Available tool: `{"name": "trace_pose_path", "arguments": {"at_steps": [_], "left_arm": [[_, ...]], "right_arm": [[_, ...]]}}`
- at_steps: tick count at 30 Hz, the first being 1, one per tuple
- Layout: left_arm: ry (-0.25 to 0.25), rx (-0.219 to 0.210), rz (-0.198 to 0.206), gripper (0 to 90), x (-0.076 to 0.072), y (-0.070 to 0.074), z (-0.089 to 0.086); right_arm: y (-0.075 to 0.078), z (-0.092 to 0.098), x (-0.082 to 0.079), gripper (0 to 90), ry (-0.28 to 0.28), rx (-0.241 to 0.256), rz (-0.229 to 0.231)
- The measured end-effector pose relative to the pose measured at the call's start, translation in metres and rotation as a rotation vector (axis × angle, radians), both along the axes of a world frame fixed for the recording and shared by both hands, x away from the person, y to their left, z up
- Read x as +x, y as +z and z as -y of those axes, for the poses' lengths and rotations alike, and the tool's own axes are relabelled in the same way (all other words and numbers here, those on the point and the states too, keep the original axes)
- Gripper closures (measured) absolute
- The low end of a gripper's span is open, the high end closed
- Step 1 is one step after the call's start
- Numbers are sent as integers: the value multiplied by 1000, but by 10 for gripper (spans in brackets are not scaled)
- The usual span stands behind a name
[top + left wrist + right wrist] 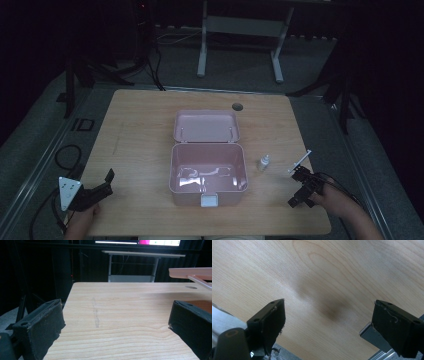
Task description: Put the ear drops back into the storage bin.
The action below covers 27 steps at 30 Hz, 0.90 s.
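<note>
Room: dark all round; a white-legged stand (240, 45) on grey floor beyond the far edge, well past both tongs.
Table (135, 125): pale wood grain, rounded corners, a round cable hole (237, 106) near the far edge; it lies under both tongs.
Box (208, 172): pink, open, between the two tongs, its lid (206, 125) thrown back on the far side; the white latch (209, 200) faces the person.
Left gripper (102, 184): at the near left corner, jaws spread wide with only bare wood between them; in the left gripper view the lid's edge (192, 272) juts in ahead and to its right.
Right gripper (303, 186): at the near right edge, jaws parted and holding nothing; the right gripper view looks down on wood close to the table's edge.
Bottle (263, 162): small, white-capped, upright, between the box and the right gripper.
Stick (299, 161): thin, white, lying flat just beyond the right gripper's tips; whether they touch cannot be told. Its long axis runs diagonally, near end toward the gripper, far end pointing away and to the right.
</note>
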<state>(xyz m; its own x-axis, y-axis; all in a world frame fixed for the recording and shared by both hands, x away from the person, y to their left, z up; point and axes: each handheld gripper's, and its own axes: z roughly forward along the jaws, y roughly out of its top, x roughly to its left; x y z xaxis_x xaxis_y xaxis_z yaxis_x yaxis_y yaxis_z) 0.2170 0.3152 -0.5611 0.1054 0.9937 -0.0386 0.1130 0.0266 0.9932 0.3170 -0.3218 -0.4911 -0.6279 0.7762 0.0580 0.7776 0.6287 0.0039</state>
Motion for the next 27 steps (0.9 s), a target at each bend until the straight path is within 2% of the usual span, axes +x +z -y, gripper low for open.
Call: {"name": "trace_pose_path", "arguments": {"at_steps": [1, 6, 13, 24, 27], "left_arm": [[1, -1, -1, 4, 0, 0, 0], [0, 0, -3, 4, 0, 0, 0], [0, -2, -3, 4, 0, 0, 0], [-2, -3, -4, 4, 0, 0, 0], [-2, -3, -5, 4, 0, 0, -1]], "right_arm": [[-1, 0, 2, 115, -2, 2, -14], [-1, -5, 8, 112, 19, 16, -13], [-5, -12, 18, 113, 65, -18, -29], [-7, -25, 41, 125, 58, -30, 1], [-5, -32, 53, 132, 53, -12, 19]]}}
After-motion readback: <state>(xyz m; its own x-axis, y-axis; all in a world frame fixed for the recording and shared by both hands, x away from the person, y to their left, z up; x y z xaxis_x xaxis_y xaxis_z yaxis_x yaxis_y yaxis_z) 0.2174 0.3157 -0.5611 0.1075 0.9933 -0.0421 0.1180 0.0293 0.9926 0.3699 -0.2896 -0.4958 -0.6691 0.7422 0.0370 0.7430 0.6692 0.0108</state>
